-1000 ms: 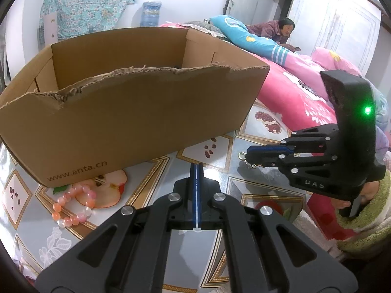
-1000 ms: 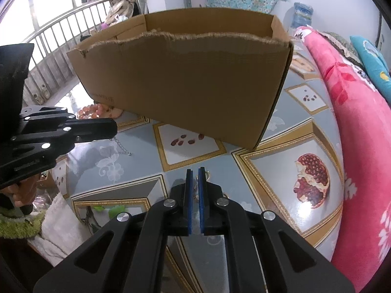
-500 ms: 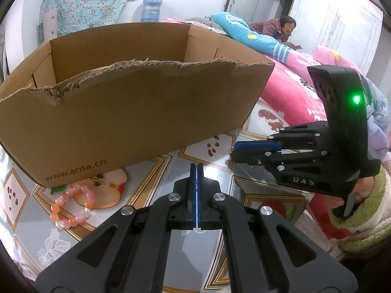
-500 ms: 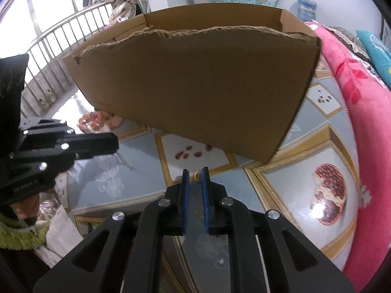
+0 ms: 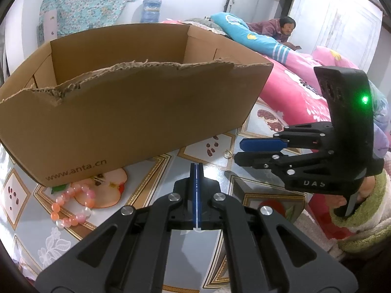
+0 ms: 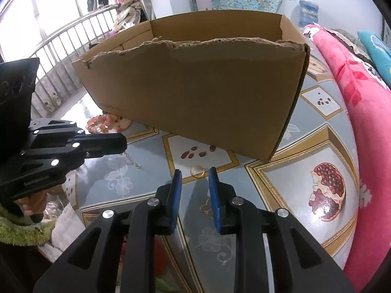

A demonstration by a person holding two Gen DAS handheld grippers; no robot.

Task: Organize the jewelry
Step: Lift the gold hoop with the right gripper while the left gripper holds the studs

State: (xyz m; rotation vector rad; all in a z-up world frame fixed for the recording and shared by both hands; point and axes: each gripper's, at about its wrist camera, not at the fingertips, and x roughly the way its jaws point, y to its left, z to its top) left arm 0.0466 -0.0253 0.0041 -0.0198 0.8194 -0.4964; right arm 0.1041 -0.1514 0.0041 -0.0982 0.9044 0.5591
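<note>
A small gold ring (image 6: 198,171) lies on the patterned tablecloth (image 6: 281,183) in front of the cardboard box (image 6: 195,92). My right gripper (image 6: 194,173) hovers just short of it, its jaws opening, the ring showing in the gap past the blue pads, untouched. From the left wrist view the right gripper (image 5: 239,151) sits beside the ring (image 5: 227,153). My left gripper (image 5: 196,168) is shut and empty, low over the cloth. A pink bead bracelet (image 5: 70,205) lies by the box's (image 5: 136,112) left corner. A thin silver chain (image 6: 132,161) lies near the left gripper (image 6: 123,144).
The box has a torn front rim and stands open-topped at mid-table. A pink quilt (image 6: 366,97) borders the table on the right. A person (image 5: 276,28) lies on the bed behind. A metal railing (image 6: 61,56) stands at far left.
The right gripper's jaws have parted from shut to a narrow gap and it has edged closer to the ring. The left gripper has kept still and shut.
</note>
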